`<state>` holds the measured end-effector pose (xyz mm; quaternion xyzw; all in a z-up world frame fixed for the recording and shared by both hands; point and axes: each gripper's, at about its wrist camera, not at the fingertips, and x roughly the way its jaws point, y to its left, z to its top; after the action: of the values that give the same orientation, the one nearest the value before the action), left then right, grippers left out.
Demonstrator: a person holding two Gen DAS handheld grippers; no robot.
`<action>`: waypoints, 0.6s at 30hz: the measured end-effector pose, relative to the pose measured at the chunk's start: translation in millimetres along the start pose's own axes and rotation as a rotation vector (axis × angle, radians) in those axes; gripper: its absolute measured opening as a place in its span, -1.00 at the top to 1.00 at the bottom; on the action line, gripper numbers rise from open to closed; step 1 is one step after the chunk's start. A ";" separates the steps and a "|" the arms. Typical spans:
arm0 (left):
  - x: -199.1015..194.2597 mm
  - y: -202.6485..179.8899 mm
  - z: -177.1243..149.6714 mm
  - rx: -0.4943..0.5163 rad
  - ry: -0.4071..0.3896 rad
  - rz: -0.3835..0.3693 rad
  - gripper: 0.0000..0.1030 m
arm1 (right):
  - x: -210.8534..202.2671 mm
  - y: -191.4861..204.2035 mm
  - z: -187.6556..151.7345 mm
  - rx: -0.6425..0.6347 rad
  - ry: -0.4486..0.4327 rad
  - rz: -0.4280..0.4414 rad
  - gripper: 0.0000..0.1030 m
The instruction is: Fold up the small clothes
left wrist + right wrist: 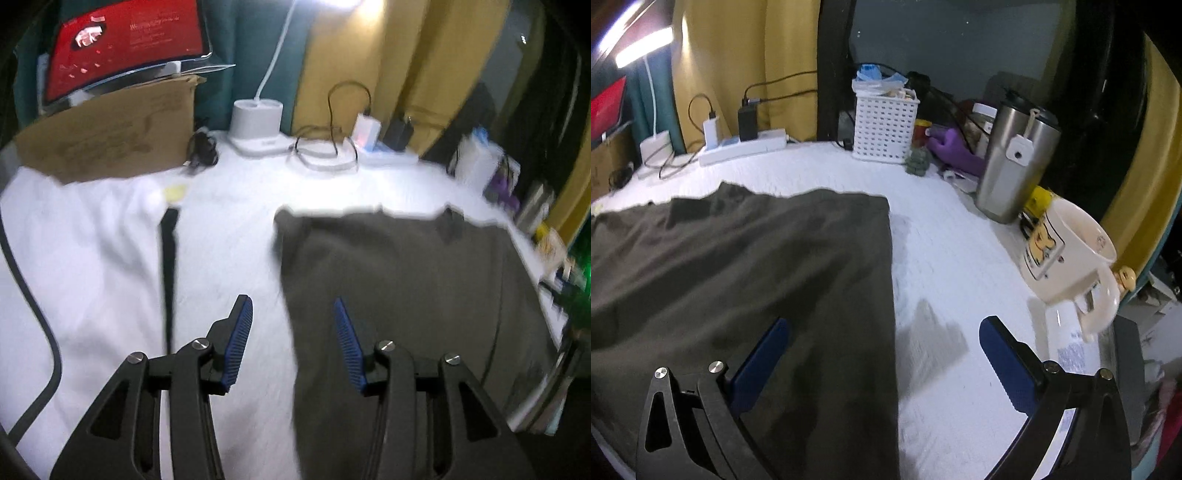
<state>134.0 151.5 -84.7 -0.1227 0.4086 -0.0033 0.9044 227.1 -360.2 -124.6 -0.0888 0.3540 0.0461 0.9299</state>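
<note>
A dark grey garment (399,295) lies flat on the white-covered table (229,229). In the left wrist view my left gripper (293,306) hovers over the garment's left edge, its blue pads apart and nothing between them. In the right wrist view the same garment (738,273) fills the left half, with a straight right edge. My right gripper (884,328) stands wide open above that edge, one finger over the cloth and the other over the bare cover, holding nothing. A white cloth (81,258) with a dark strip (168,266) lies to the left of the garment.
At the back stand a cardboard piece (110,136), a red sleeve (125,40), a lamp base (256,125), cables and a power strip (742,149). On the right are a white basket (884,129), a steel tumbler (1012,162), a tilted mug (1067,254) and a purple object (956,151).
</note>
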 end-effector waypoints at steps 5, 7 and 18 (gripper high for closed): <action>32.4 9.6 42.6 -0.071 0.001 -0.029 -0.07 | 16.3 6.7 12.0 -0.026 0.034 -0.011 -1.00; 43.6 9.2 53.4 -0.059 0.012 -0.013 -0.07 | 22.0 5.8 15.1 -0.021 0.042 -0.011 -1.00; 113.4 -1.6 77.5 0.106 0.155 0.013 -0.07 | 56.2 1.4 34.0 0.070 0.095 0.075 -1.00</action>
<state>267.0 154.8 -118.8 -0.0713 0.4773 -0.0283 0.8754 290.9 -350.9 -137.3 -0.0450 0.4020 0.0643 0.9123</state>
